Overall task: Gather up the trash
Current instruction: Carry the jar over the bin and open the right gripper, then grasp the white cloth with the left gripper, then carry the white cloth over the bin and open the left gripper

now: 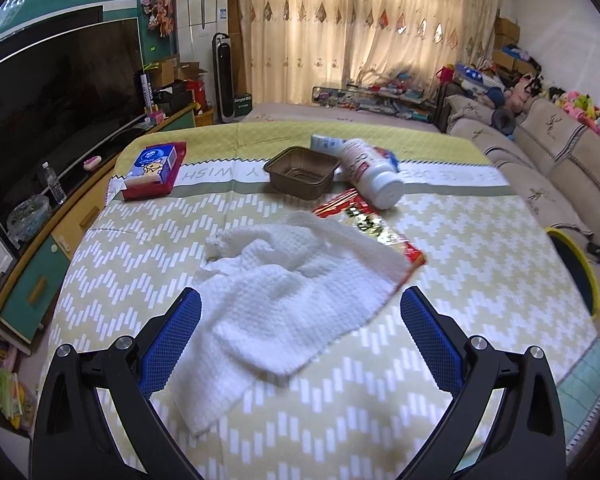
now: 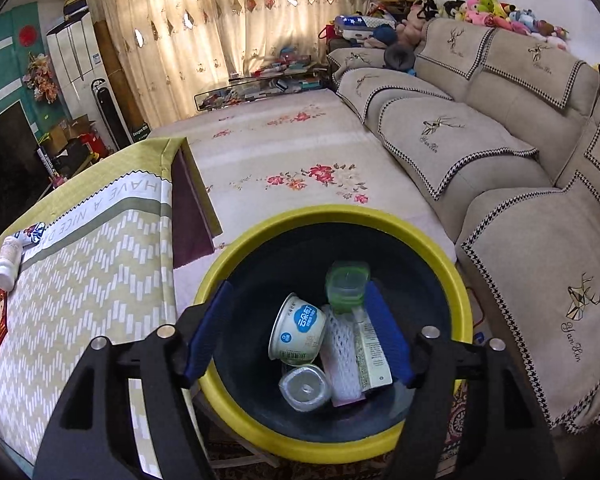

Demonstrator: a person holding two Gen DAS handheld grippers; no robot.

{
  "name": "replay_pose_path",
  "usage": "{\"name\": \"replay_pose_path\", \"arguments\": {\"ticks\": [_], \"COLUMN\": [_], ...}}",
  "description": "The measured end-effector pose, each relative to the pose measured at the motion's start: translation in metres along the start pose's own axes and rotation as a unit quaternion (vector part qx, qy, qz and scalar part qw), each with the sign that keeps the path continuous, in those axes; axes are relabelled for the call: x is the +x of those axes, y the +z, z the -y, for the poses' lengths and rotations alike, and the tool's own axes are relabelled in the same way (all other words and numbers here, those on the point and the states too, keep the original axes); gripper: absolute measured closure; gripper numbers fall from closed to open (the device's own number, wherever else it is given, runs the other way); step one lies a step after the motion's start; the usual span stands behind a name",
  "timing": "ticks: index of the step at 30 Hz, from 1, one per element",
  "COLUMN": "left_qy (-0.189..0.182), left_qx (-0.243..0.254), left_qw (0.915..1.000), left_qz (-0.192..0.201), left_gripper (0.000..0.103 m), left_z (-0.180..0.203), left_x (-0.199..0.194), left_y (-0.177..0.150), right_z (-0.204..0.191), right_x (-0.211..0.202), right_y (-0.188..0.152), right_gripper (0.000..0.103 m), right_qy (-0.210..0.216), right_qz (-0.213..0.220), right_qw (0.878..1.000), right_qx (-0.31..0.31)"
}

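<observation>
A: Left wrist view. How did the left gripper [image 1: 300,312] stand?

B: Its jaws were wide apart over the table [image 1: 480,248], gripping nothing. A white towel [image 1: 284,288] lay between and just beyond the fingers [image 1: 188,312].

A: Which trash remained on the table?

B: A red wrapper [image 1: 374,226] lay partly under the towel's far right edge. Beyond it lay a white bottle [image 1: 370,172] on its side, and a brown tray [image 1: 302,172] just to its left. A red box [image 1: 154,172] sat at the far left.

A: Right wrist view. And the right gripper [image 2: 300,332]?

B: Its jaws stood apart and empty above the yellow-rimmed bin [image 2: 236,264], which stood beside the table's right edge.

A: The bin's contents?

B: A paper cup [image 2: 298,334], a green cup [image 2: 346,284], white foam netting [image 2: 340,356], a slim carton [image 2: 372,352] and a clear lid [image 2: 305,388].
</observation>
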State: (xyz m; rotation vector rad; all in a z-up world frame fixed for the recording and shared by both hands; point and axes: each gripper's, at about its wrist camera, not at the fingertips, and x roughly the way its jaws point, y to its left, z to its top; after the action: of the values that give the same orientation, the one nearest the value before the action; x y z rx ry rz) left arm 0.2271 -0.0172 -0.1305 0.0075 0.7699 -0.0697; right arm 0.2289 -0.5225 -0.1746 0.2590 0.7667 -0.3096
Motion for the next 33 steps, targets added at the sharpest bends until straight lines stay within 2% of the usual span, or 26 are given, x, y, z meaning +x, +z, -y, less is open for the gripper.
{"name": "replay_pose_path", "arguments": {"ticks": [4, 7, 9, 11, 12, 13, 14, 16, 22, 26, 28, 33], "left_qy": [0.022, 0.018, 0.016, 0.013, 0.014, 0.018, 0.019, 0.008, 0.023, 0.001, -0.022, -0.071], "left_qx": [0.002, -0.009, -0.018, -0.031, -0.036, -0.039, -0.045, -0.056, -0.038, -0.009, -0.001, 0.053], "left_qw": [0.9995, 0.9990, 0.9984, 0.9974, 0.9972, 0.9971, 0.9970, 0.9965, 0.9988, 0.9998, 0.9992, 0.9942], "left_qz": [-0.021, -0.041, -0.052, -0.064, -0.064, -0.062, -0.060, -0.061, -0.018, 0.017, 0.033, 0.061], "left_gripper": [0.005, 0.007, 0.020, 0.040, 0.045, 0.057, 0.076, 0.092, 0.094, 0.094, 0.094, 0.094], "left_z": [-0.005, -0.011, -0.016, -0.023, -0.025, -0.029, -0.034, -0.041, -0.042, -0.023, -0.011, 0.042], "left_x": [0.025, 0.039, 0.045, 0.050, 0.051, 0.050, 0.049, 0.047, 0.007, -0.033, -0.051, -0.081], "left_y": [0.004, 0.005, 0.004, 0.002, 0.001, 0.000, -0.001, -0.001, 0.006, 0.023, 0.032, 0.052], "right_z": [-0.006, -0.008, -0.010, -0.011, -0.011, -0.012, -0.013, -0.015, -0.013, -0.008, -0.005, 0.008], "right_x": [-0.003, -0.004, -0.004, -0.005, -0.005, -0.006, -0.006, -0.009, -0.026, -0.037, -0.043, -0.056], "right_y": [-0.001, -0.003, -0.004, -0.005, -0.006, -0.007, -0.007, -0.006, -0.006, -0.008, -0.009, -0.014], "right_gripper": [0.036, 0.036, 0.036, 0.036, 0.036, 0.036, 0.036, 0.036, 0.036, 0.036, 0.036, 0.036], "right_qy": [0.003, 0.006, 0.007, 0.009, 0.010, 0.011, 0.012, 0.015, 0.023, 0.023, 0.021, 0.009], "right_qz": [0.002, -0.001, -0.003, -0.004, -0.004, -0.004, -0.004, -0.001, 0.014, 0.024, 0.030, 0.044], "right_qw": [1.000, 1.000, 1.000, 1.000, 1.000, 1.000, 1.000, 1.000, 1.000, 0.999, 0.999, 0.999], "right_qx": [-0.005, -0.008, -0.008, -0.009, -0.010, -0.010, -0.011, -0.012, -0.010, -0.010, -0.008, -0.006]}}
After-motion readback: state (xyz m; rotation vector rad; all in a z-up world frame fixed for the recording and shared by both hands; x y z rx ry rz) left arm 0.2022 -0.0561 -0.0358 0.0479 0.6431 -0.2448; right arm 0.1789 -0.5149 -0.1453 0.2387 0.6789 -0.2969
